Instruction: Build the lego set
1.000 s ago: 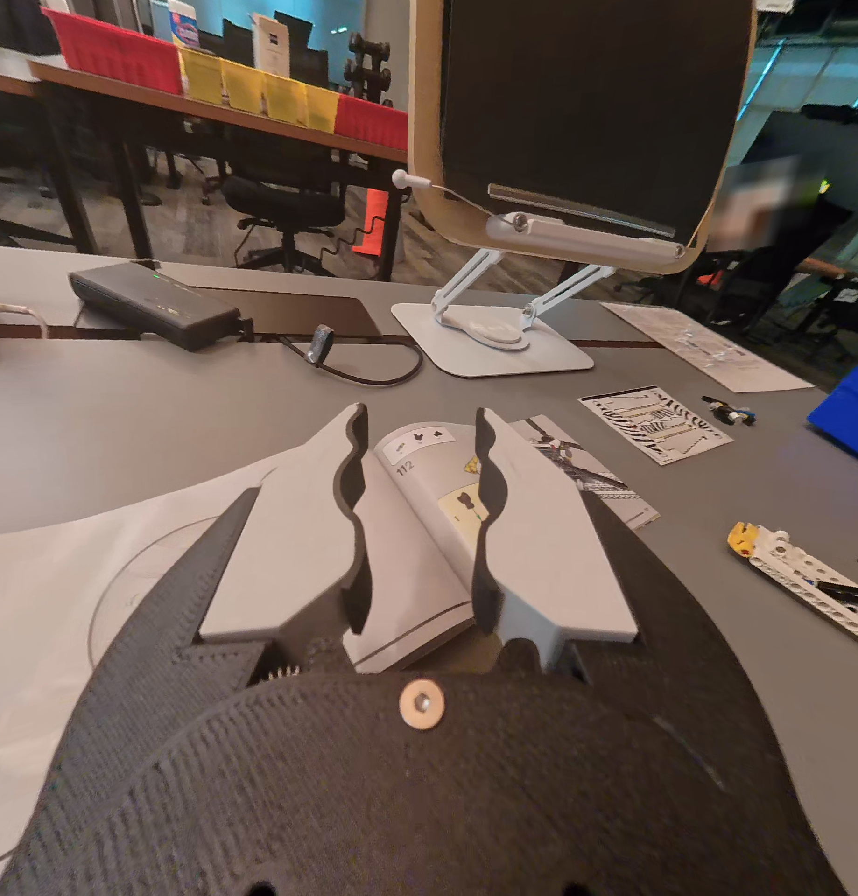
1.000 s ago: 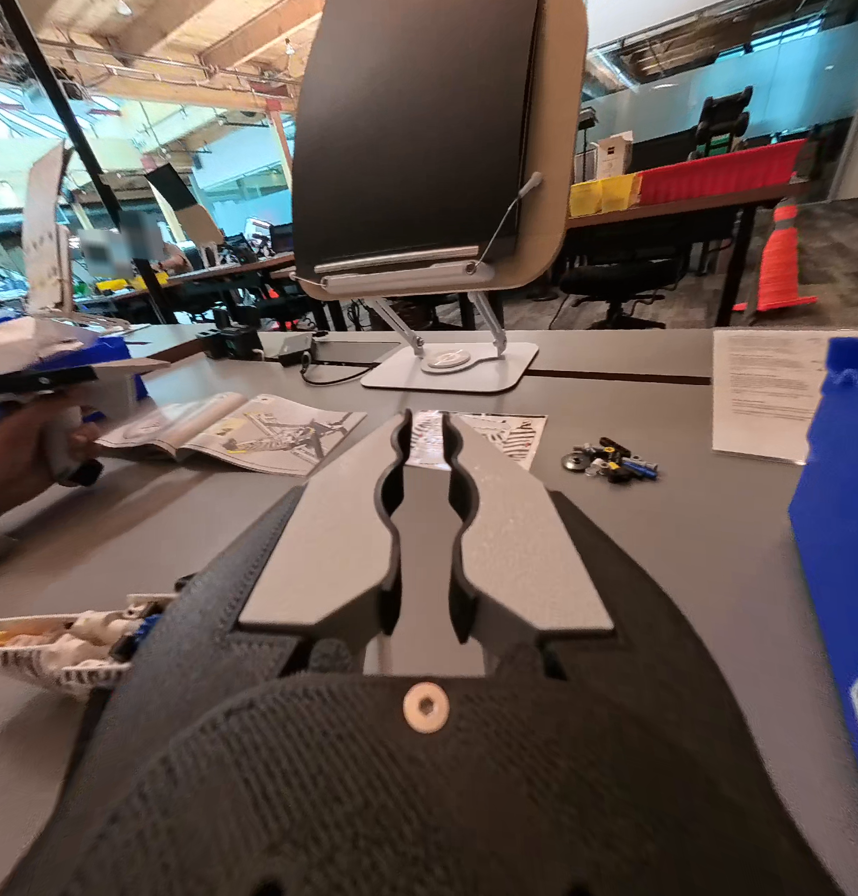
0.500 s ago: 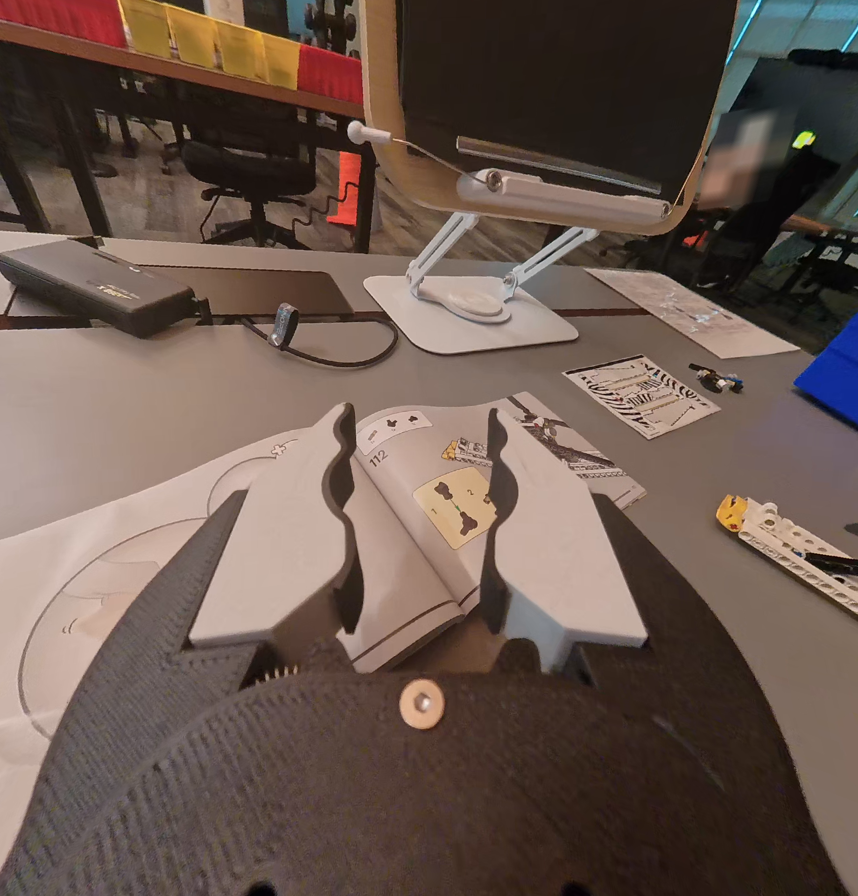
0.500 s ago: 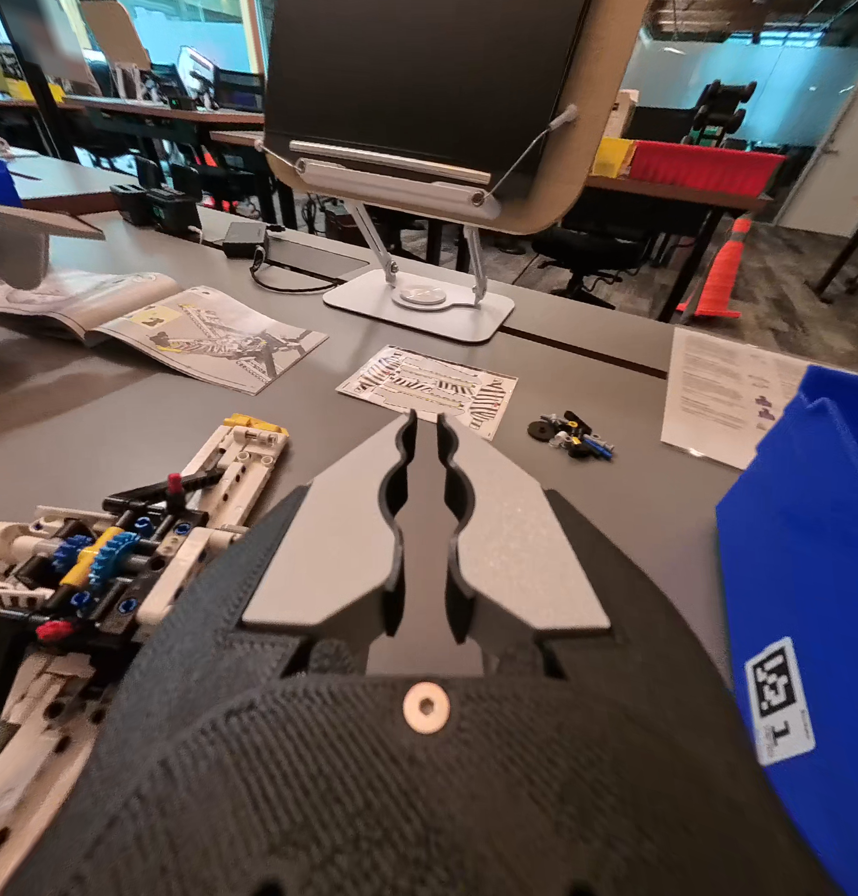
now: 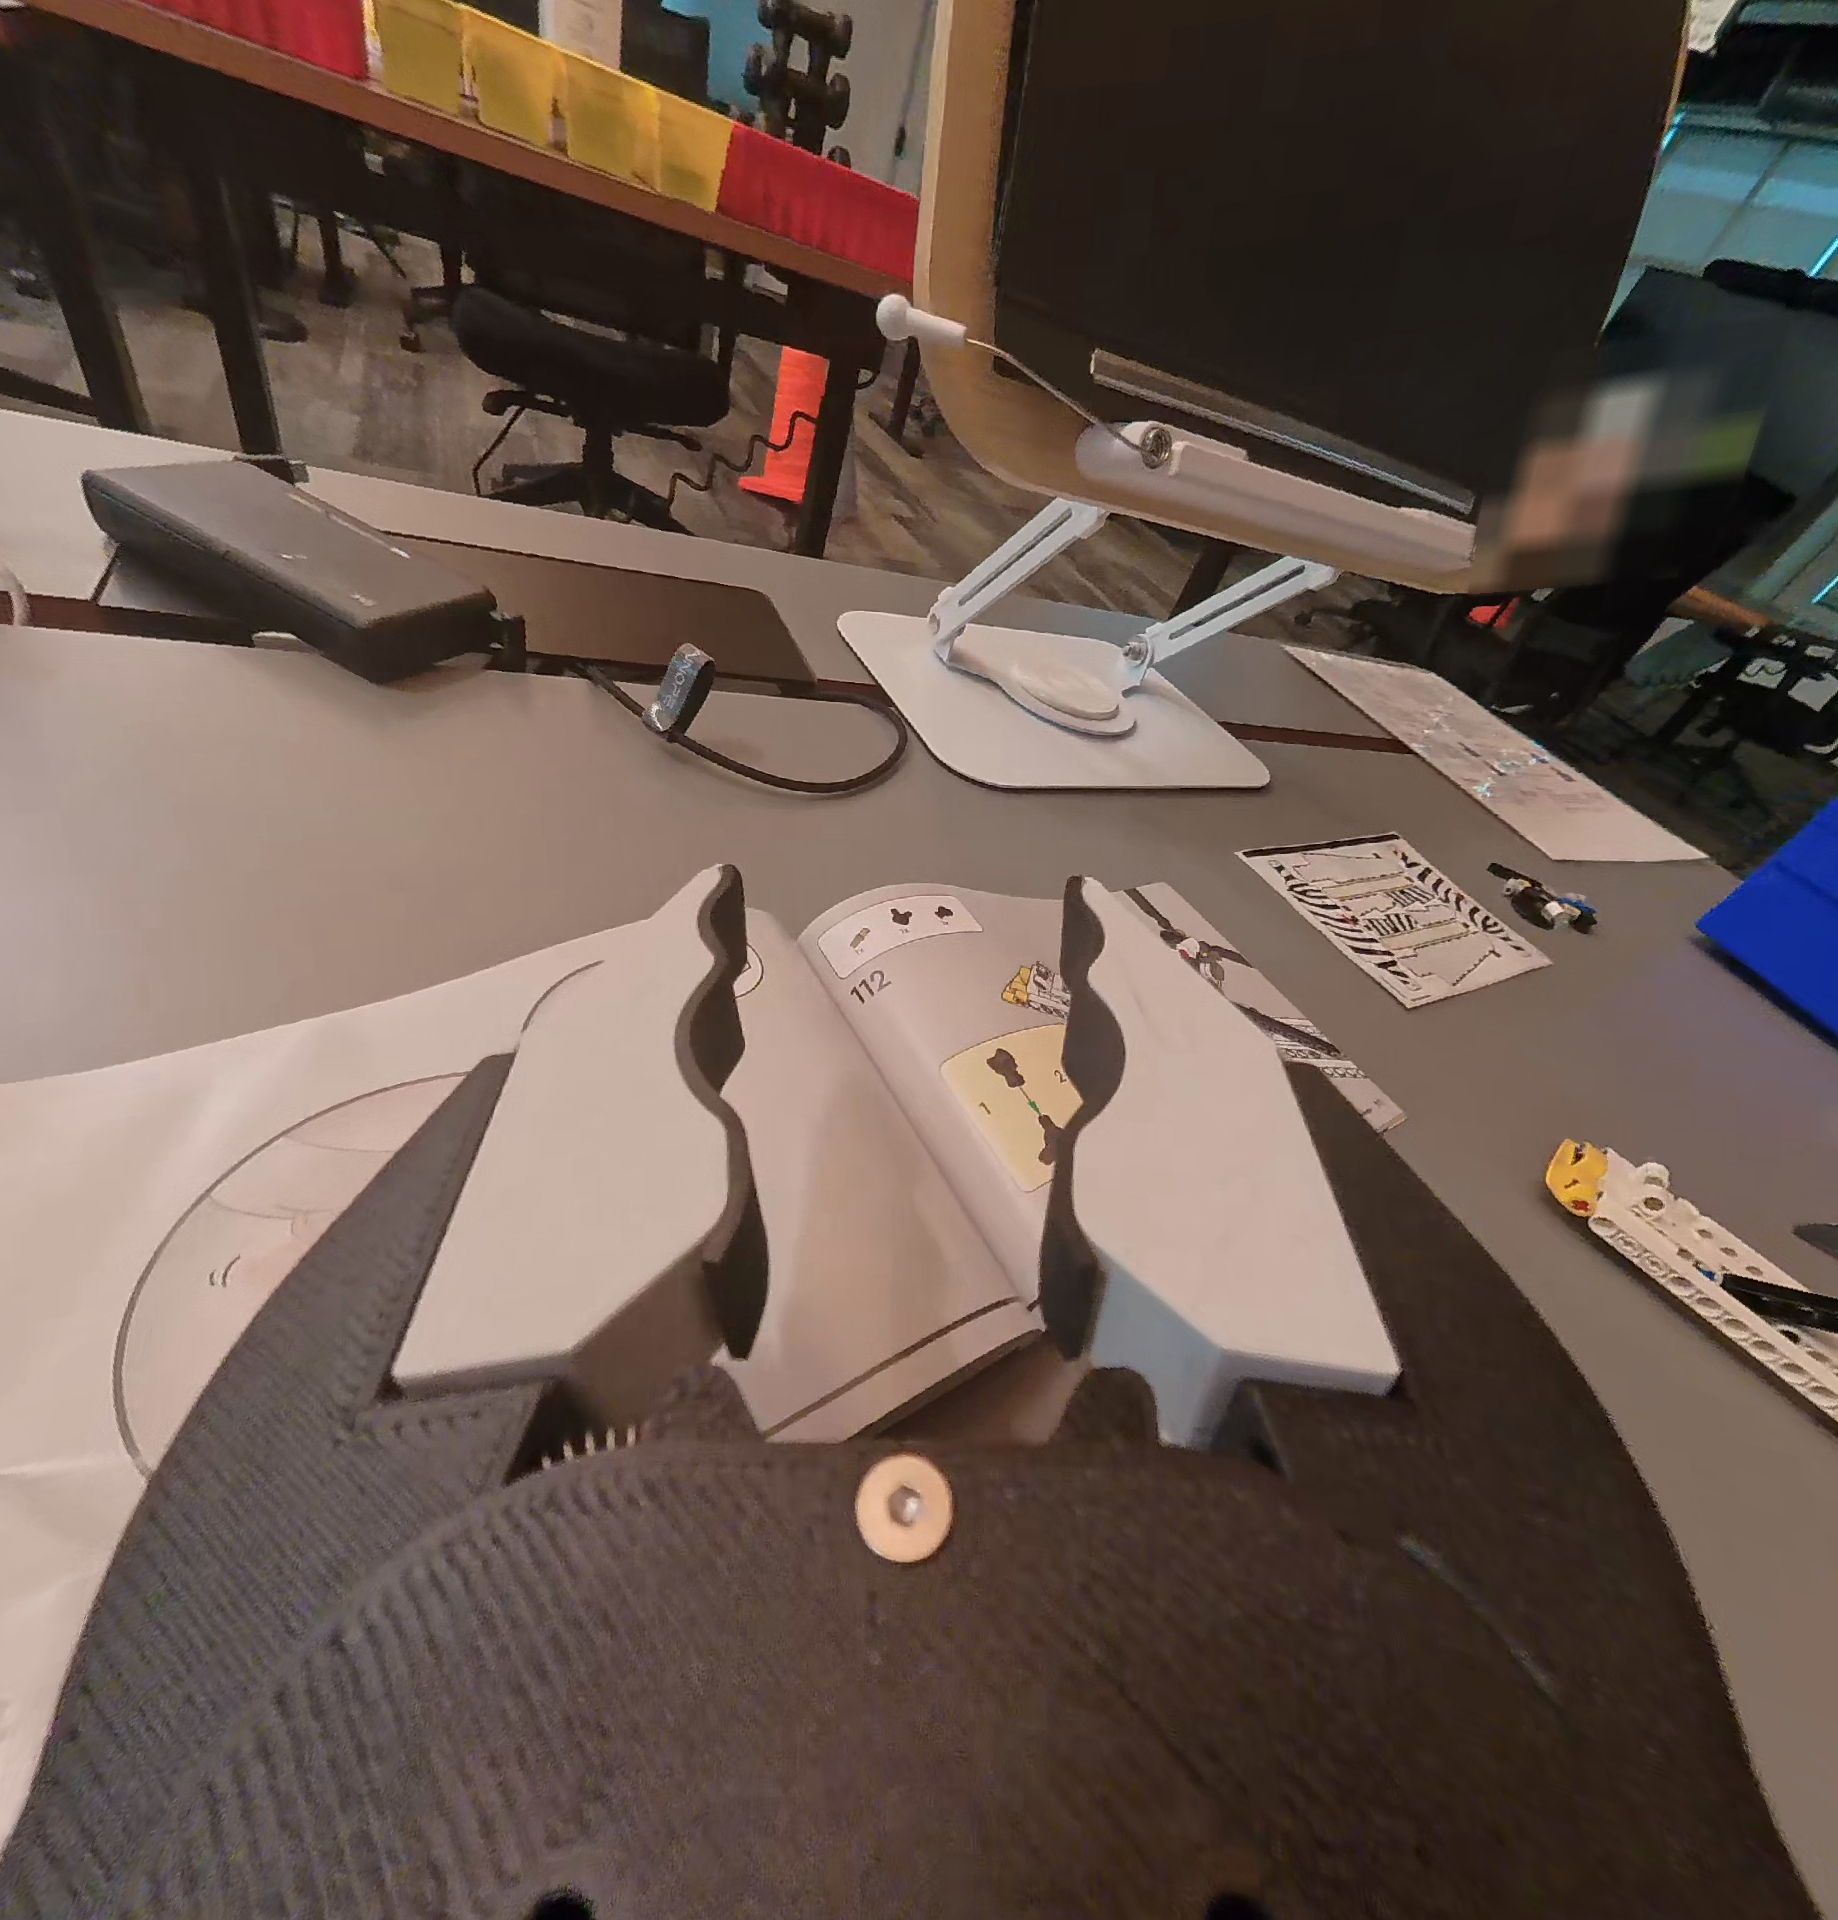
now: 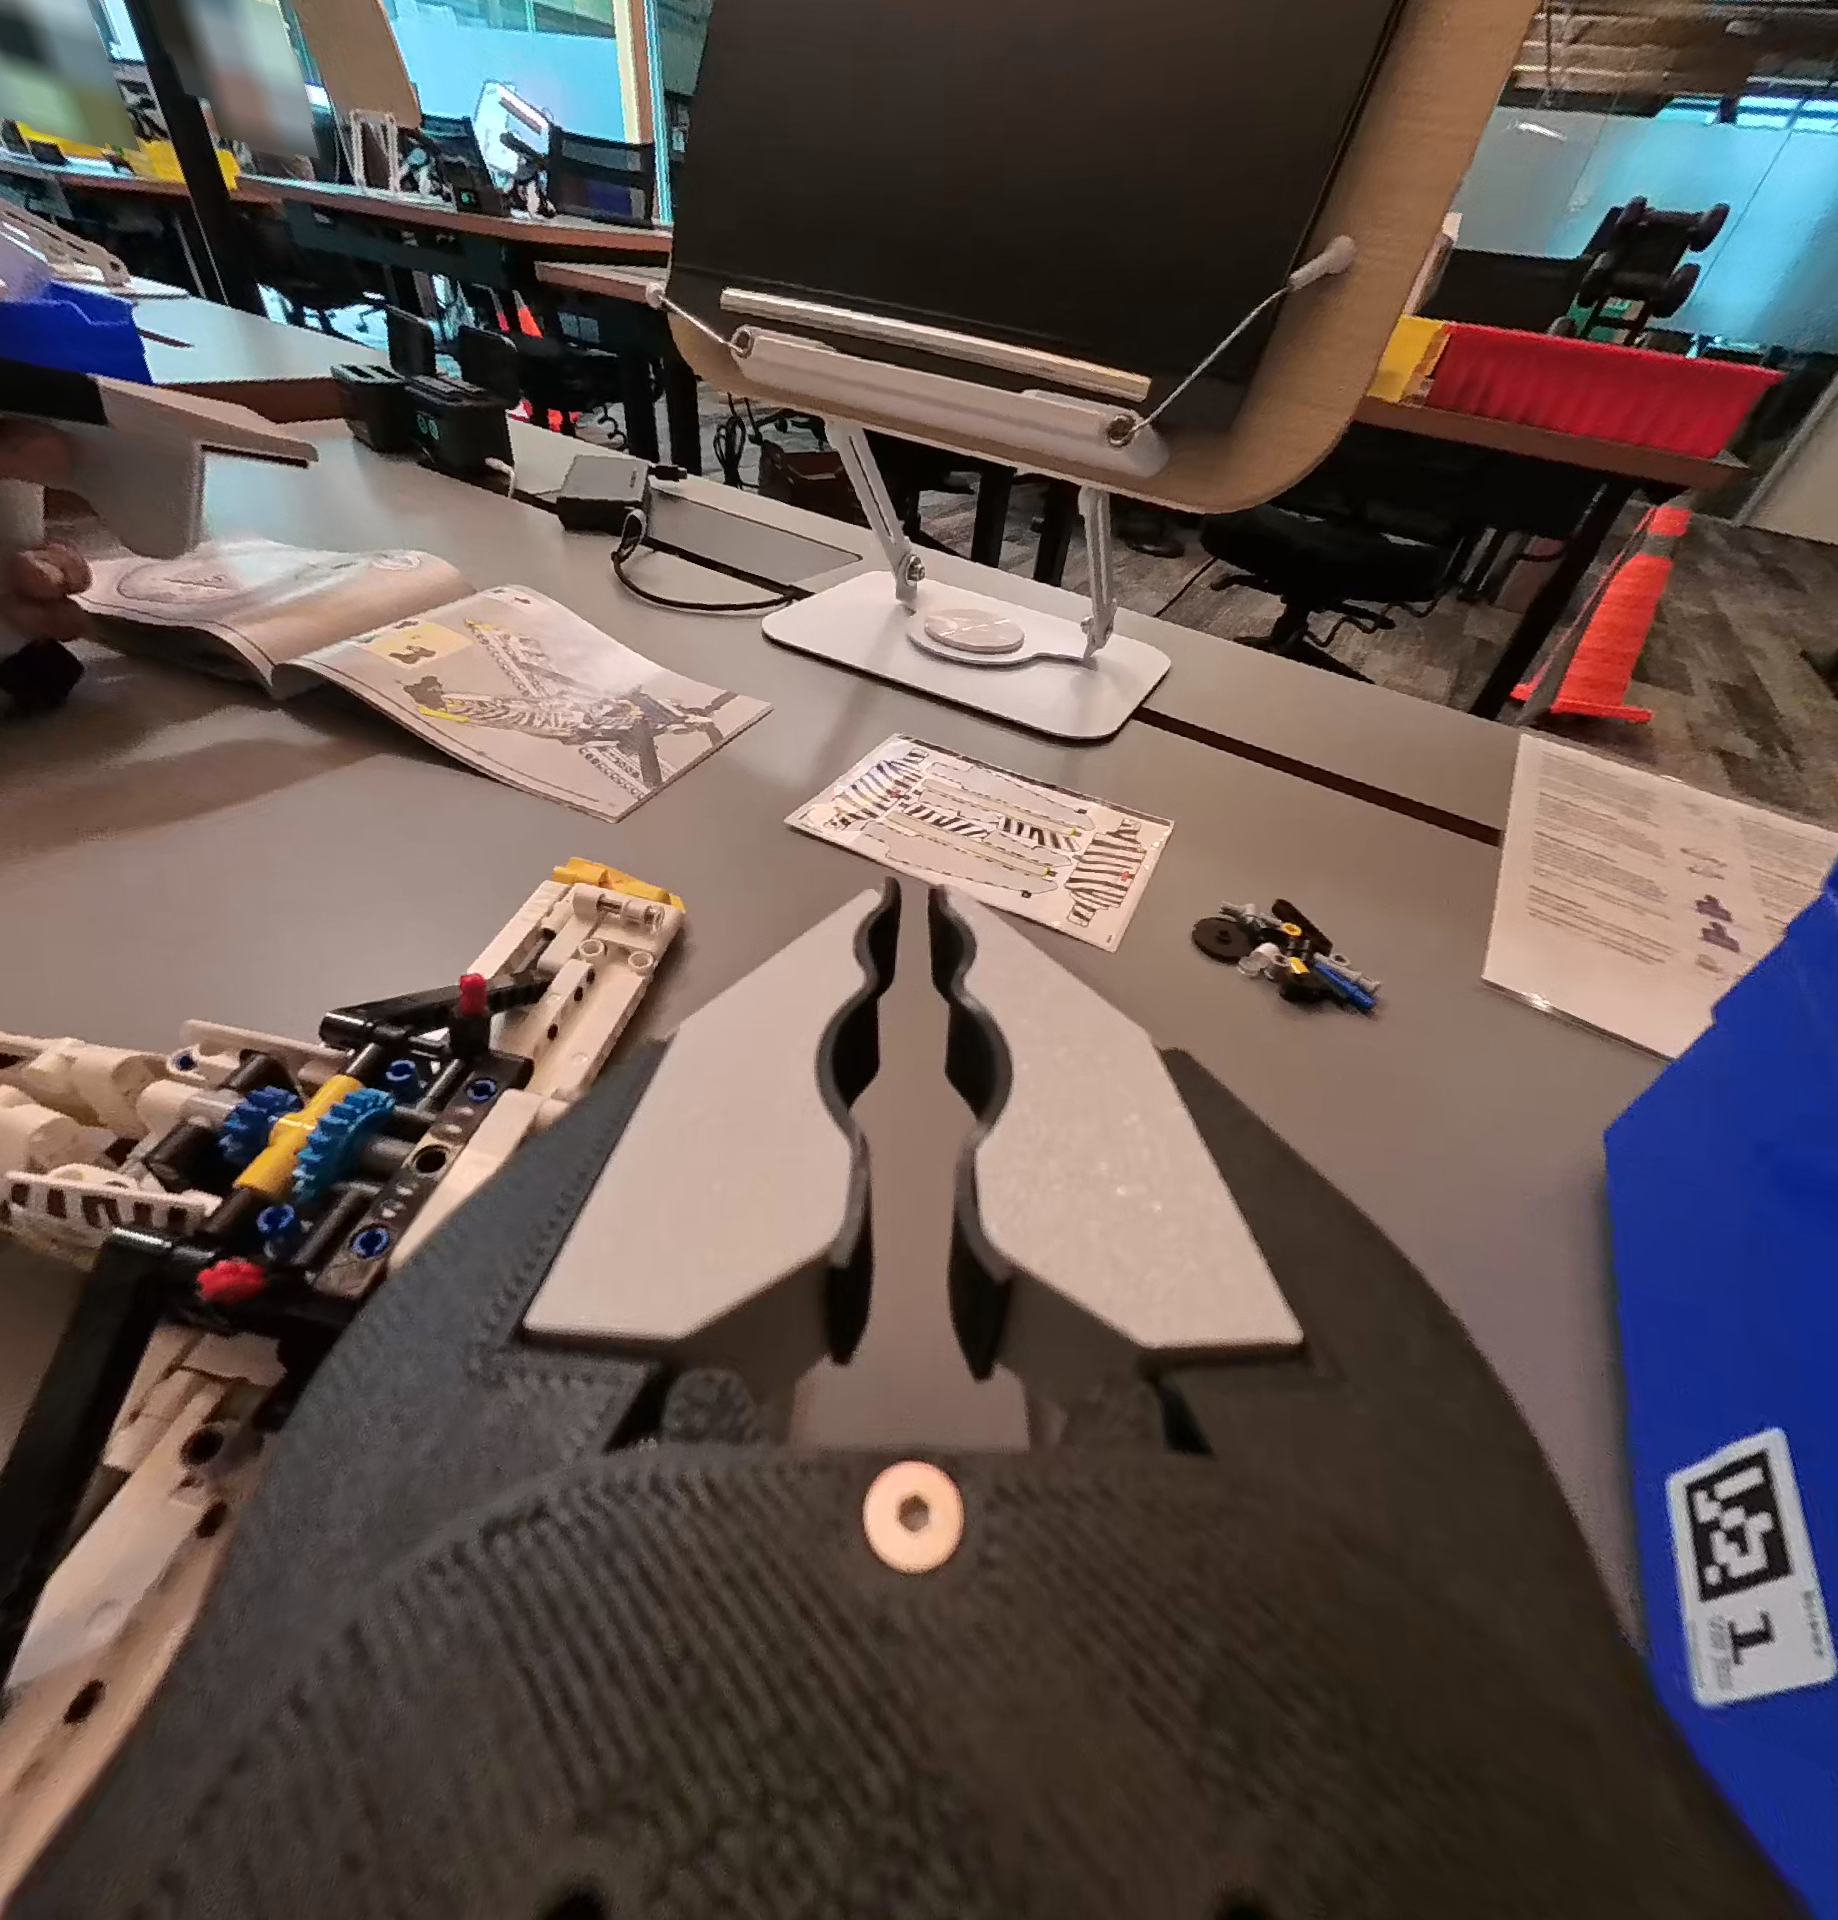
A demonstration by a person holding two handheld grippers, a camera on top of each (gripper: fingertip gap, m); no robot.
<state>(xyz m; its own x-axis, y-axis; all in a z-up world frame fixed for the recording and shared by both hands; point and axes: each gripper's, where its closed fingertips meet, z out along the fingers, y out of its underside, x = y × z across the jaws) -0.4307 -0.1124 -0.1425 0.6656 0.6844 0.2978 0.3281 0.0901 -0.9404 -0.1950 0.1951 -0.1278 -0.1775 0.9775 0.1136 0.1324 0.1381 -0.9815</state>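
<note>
The half-built lego model (image 6: 302, 1101) lies flat on the grey desk (image 6: 271, 862) at the left of the right wrist view: long white perforated beams, a black frame with blue gears on a yellow axle, red pins, a yellow end piece and a zebra-striped panel. The right gripper (image 6: 913, 904) hovers just beside it, fingers nearly closed on nothing. The left gripper (image 5: 894, 894) hangs with fingers wide apart and empty above the open instruction booklet (image 5: 925, 1122). Farther back lie a striped sticker sheet (image 6: 982, 836) and a small heap of loose pieces (image 6: 1284, 951), with a printed sheet (image 6: 1632, 883) and a blue bin (image 6: 1767, 1195) to the right. A stand (image 6: 967, 644) holds a dark screen (image 6: 1050, 156); behind are office chairs, desks and an orange cone (image 6: 1611, 623).
</note>
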